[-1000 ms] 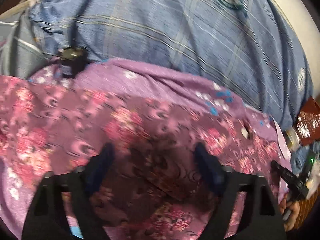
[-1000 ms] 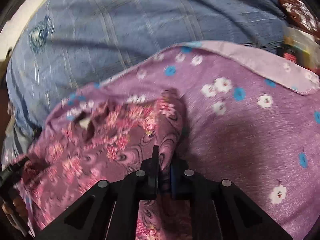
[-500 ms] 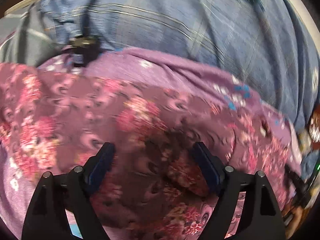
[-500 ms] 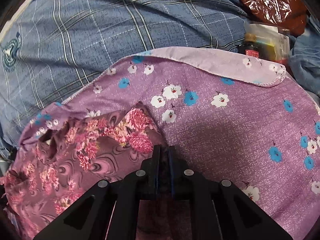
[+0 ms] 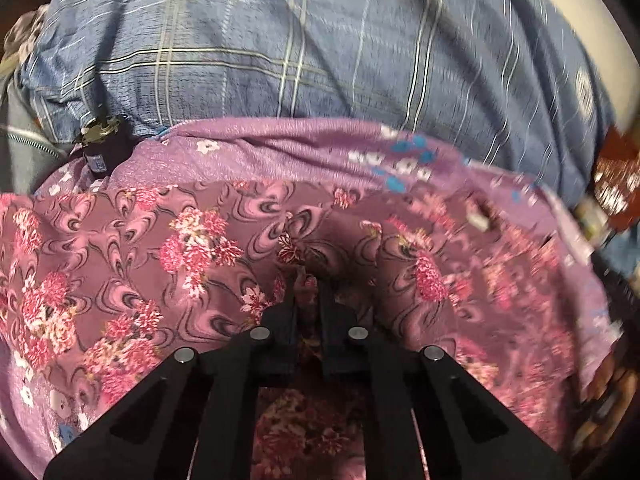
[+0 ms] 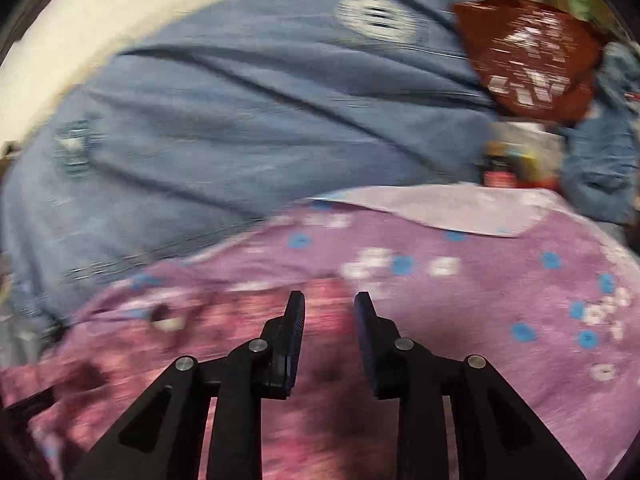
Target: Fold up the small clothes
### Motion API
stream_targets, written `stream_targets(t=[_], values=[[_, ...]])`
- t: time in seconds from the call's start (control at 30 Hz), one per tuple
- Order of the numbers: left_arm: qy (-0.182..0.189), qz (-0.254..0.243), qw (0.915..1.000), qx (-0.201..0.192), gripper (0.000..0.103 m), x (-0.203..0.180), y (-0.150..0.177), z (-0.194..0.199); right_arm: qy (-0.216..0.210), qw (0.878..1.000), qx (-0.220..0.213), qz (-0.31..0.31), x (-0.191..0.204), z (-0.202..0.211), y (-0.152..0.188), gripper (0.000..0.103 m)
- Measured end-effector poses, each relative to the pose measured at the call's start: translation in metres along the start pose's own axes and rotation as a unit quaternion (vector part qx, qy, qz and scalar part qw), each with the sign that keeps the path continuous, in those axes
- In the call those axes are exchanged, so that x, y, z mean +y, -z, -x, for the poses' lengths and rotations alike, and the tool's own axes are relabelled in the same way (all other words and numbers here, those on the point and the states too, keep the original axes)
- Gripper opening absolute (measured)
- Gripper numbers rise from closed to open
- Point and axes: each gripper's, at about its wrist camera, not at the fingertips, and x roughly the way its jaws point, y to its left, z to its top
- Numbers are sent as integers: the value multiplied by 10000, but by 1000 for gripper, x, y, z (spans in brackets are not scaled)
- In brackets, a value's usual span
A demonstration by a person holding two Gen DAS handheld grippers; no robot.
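Note:
A small maroon garment with pink flowers (image 5: 160, 264) lies rumpled on a purple cloth with white and blue flowers (image 5: 280, 148). My left gripper (image 5: 306, 284) is shut on a raised fold of the maroon garment near its middle. In the blurred right wrist view, my right gripper (image 6: 328, 304) is open and empty, its fingers apart just above the edge of the maroon garment (image 6: 256, 312), where it meets the purple cloth (image 6: 500, 300).
A blue plaid bedsheet (image 5: 300, 48) covers the bed behind the cloths. A small dark bottle (image 5: 100, 148) sits at the purple cloth's left edge. A brown shiny packet (image 6: 524, 52), small bottles (image 6: 500, 172) and blue clothing (image 6: 600, 168) lie at the far right.
My left gripper has shut on a fold of the maroon garment. My right gripper has let go of the garment, opened, and is moving, so its view is blurred.

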Motion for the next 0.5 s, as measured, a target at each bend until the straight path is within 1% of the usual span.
stream_targets(t=[0.07,0.1,0.13,0.17,0.2,0.27,0.4,0.43,0.47,0.5], values=[[65,85,9999,-116,6,3,-2,11,-710,9972,165,189,26,2,9,28],[76,136,9998,-153,6,4,-4,13,-950,9947,305,249,35,1,13,28],[106,194,9996,-173,6,7,-6,16,-1336,9887,594,336,50,-4,21,28],[160,266,9993,-198,6,10,-8,19,-1629,9822,839,416,65,-7,29,28],[250,346,9988,-233,6,14,-10,24,-1777,9777,991,513,78,-10,37,28],[376,381,9982,-264,6,17,-11,33,-1881,9722,1158,779,98,-13,48,28],[437,256,9982,-331,6,15,-11,48,-1829,9699,1127,1143,115,-13,59,28],[378,242,9986,-283,10,18,-11,50,-1808,9703,1109,1165,117,-14,60,29],[243,278,9991,-211,12,21,-11,47,-1788,9707,1100,1166,117,-14,60,31],[-73,421,9990,-147,12,29,-11,45,-1775,9710,1140,1127,118,-18,62,37]])
